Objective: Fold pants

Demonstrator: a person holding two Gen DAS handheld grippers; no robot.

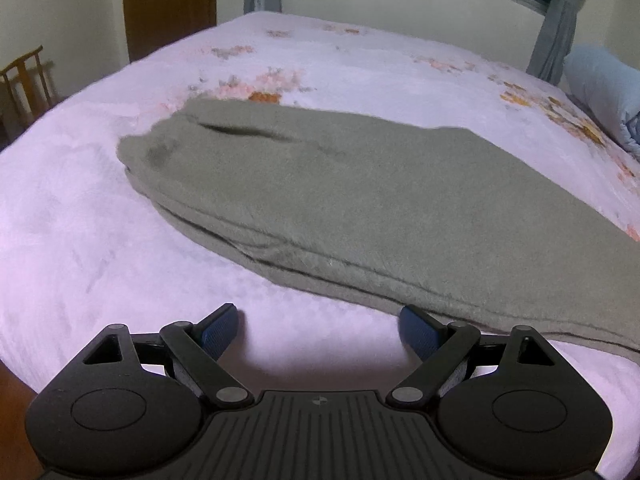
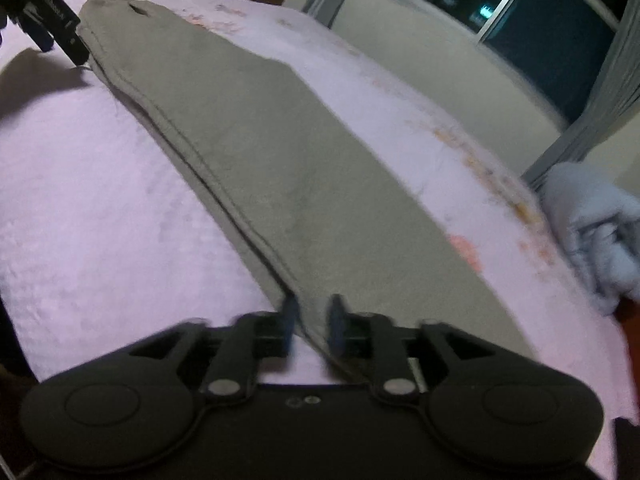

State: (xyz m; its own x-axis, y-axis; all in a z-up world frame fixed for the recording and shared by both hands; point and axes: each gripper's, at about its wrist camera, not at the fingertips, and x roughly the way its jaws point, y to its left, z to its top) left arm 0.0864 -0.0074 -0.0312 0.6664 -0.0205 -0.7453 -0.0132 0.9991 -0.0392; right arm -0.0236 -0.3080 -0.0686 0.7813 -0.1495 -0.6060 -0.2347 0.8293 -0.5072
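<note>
Grey-green pants (image 1: 360, 200) lie flat on the bed, folded lengthwise with one leg on the other; the waist with a pocket slit is at the far left. My left gripper (image 1: 320, 330) is open and empty, just short of the pants' near edge, its right finger beside the hem. In the right wrist view the pants (image 2: 280, 160) run from the near middle to the far left. My right gripper (image 2: 314, 326) has its jaws narrowly apart around the near edge of the pants; the frame is blurred. The left gripper (image 2: 60, 32) shows at the far left by the waist.
The bed has a pale pink sheet (image 1: 100, 240) with an orange flower print. A light blue rolled blanket (image 1: 604, 92) lies at the right edge, also in the right wrist view (image 2: 592, 224). A wooden chair (image 1: 28, 80), a door and curtained windows stand beyond.
</note>
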